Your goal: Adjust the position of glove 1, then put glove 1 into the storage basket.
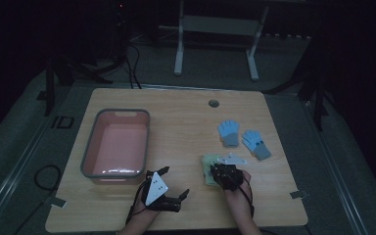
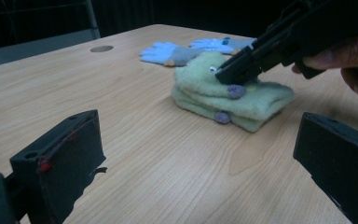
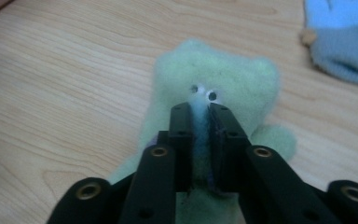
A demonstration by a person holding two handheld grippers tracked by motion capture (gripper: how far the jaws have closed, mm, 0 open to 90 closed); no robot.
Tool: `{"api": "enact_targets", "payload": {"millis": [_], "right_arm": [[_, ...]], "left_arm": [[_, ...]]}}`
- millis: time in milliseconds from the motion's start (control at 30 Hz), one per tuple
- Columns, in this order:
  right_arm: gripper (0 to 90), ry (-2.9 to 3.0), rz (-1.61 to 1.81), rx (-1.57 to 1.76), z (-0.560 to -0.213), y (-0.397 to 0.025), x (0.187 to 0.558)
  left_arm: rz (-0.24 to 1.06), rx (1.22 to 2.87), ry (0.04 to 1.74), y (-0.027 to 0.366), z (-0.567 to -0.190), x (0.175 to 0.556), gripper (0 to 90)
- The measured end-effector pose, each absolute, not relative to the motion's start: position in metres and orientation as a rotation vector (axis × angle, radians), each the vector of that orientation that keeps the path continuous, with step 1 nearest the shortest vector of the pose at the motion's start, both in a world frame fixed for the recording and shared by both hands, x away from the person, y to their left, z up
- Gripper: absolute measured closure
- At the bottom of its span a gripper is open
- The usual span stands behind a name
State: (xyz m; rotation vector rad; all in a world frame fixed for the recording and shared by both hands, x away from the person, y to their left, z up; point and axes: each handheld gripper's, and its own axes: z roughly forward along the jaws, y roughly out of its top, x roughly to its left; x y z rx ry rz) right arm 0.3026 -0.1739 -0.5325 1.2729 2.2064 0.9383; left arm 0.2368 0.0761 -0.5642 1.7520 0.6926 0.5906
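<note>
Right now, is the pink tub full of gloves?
No, the pink tub has nothing in it; the green gloves and the blue gloves lie on the table.

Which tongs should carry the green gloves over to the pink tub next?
Right. The right tongs are already pinched on the green gloves; the left tongs stand open, apart from them, though nearer the pink tub.

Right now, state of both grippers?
Left gripper: open, holding nothing, above the table.
Right gripper: jaws shut on the green gloves.
</note>
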Motion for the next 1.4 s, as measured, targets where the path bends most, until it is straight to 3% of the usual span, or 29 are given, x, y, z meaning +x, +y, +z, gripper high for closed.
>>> {"api": "enact_targets", "payload": {"millis": [167, 267, 467, 600, 933, 1033, 1200, 1400], "right_arm": [[71.3, 2.225, 0.973, 1.233, -0.523, -0.181, 0.305], [61.8, 2.226, 1.001, 1.201, -0.515, -0.186, 0.305], [36.8, 2.278, 1.074, 1.136, -0.506, -0.201, 0.311], [17.7, 2.344, 1.137, 1.122, -0.506, -0.211, 0.318], [14.4, 2.378, 1.229, 0.959, -0.509, -0.226, 0.327], [14.4, 2.394, 1.263, 0.959, -0.509, -0.230, 0.329], [13.6, 2.413, 1.254, 0.953, -0.506, -0.235, 0.331], [12.4, 2.408, 1.243, 0.978, -0.502, -0.238, 0.334]], "left_arm": [[0.594, 1.753, 0.693, 0.076, -0.564, 0.237, 1.7], [0.594, 1.756, 0.692, 0.075, -0.564, 0.237, 1.7], [0.591, 1.747, 0.732, 0.072, -0.564, 0.239, 1.7], [0.617, 1.790, 0.659, 0.068, -0.564, 0.240, 1.7], [0.508, 1.921, 0.731, 0.058, -0.556, 0.248, 4.8], [0.330, 1.940, 0.758, 0.056, -0.553, 0.254, 6.1], [0.339, 1.957, 0.668, 0.046, -0.550, 0.255, 6.0], [0.442, 2.012, 0.512, 0.030, -0.542, 0.251, 5.7]]}}
